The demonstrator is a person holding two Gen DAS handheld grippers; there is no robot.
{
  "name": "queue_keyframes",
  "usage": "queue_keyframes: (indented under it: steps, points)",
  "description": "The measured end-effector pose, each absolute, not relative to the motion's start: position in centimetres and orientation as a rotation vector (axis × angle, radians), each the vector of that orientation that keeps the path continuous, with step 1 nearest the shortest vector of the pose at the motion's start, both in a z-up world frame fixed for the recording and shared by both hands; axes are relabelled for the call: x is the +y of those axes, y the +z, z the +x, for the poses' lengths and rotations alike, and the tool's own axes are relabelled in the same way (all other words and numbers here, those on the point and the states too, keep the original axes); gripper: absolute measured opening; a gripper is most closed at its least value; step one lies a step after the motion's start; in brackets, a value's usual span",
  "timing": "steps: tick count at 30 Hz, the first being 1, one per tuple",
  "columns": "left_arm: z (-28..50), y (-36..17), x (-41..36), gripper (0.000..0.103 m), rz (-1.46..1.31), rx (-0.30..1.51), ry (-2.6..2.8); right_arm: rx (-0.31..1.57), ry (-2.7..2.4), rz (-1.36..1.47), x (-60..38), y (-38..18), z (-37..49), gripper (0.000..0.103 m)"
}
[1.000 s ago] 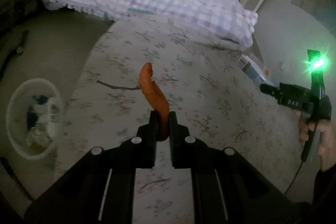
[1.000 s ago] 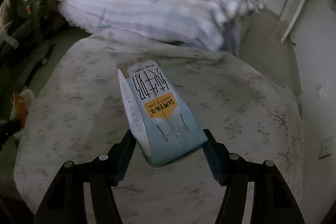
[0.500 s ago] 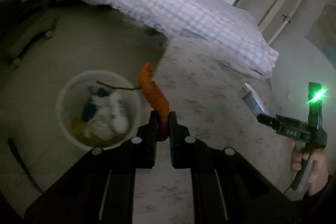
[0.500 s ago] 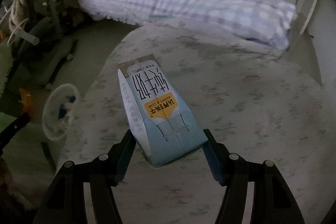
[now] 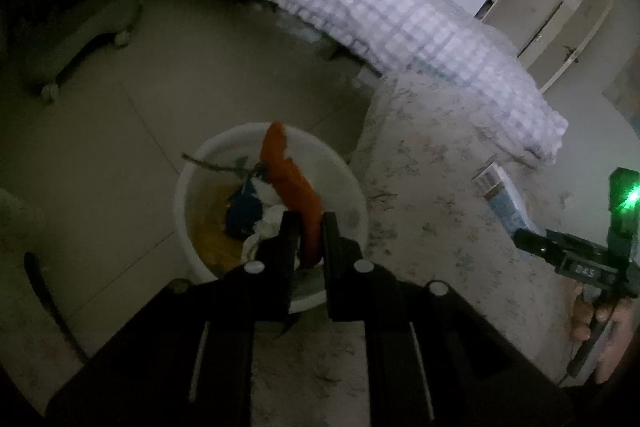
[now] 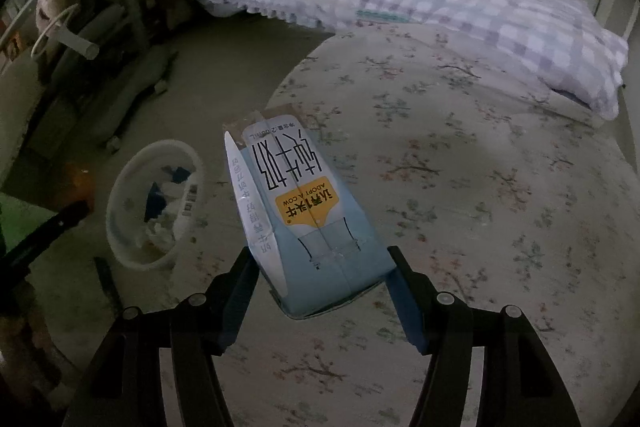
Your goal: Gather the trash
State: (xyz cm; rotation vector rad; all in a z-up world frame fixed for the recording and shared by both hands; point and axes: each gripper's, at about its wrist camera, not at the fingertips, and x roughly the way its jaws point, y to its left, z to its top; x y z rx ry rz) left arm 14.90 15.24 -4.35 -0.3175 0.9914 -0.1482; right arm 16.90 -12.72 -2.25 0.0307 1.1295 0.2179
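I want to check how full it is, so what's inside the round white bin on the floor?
The round white bin holds dark blue scraps, crumpled white paper and something yellowish. Whatever lies beneath that pile is covered.

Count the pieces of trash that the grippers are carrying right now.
2. An orange peel sits between the opening jaws of the left gripper, above the white bin. A milk carton is clamped in the right gripper, above the bed.
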Motion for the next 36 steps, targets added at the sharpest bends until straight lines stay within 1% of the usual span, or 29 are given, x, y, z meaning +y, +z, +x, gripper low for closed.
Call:
queue_keyframes:
  steps: [1,2,3,7,14,20,25,27,36]
  points:
    - [15.1,-4.6,15.4,0.036,-0.305,1.001,-0.113,1.13,0.221,0.029,-12.5,-2.3,17.1,0.065]
    - [14.9,-4.6,15.4,0.06,-0.296,1.005,-0.09,1.129,0.226,0.029,-12.2,-2.4,17.2,0.065]
    - [14.8,-4.7,15.6,0.074,-0.286,1.003,-0.059,1.13,0.229,0.03,-11.9,-2.5,17.2,0.065]
    - [14.2,-4.8,16.6,0.079,-0.256,1.016,0.013,1.135,0.255,0.025,-10.2,-2.8,17.5,0.065]
    - [12.6,-5.5,19.0,0.095,-0.209,1.043,0.107,1.153,0.333,-0.004,-4.9,-4.2,18.1,0.065]
    - [11.4,-4.9,20.4,0.101,-0.148,1.024,0.175,1.166,0.399,-0.008,-0.2,-5.8,18.5,0.065]
    - [11.0,-4.8,21.2,0.102,-0.135,1.031,0.185,1.125,0.457,0.01,2.1,-6.3,18.7,0.068]
    - [10.9,-4.9,21.2,0.102,-0.126,1.037,0.186,1.126,0.454,0.013,2.5,-6.5,18.8,0.078]
    - [10.4,-4.4,21.5,0.102,-0.17,1.056,0.171,1.117,0.391,-0.012,0.8,-5.0,18.2,0.079]
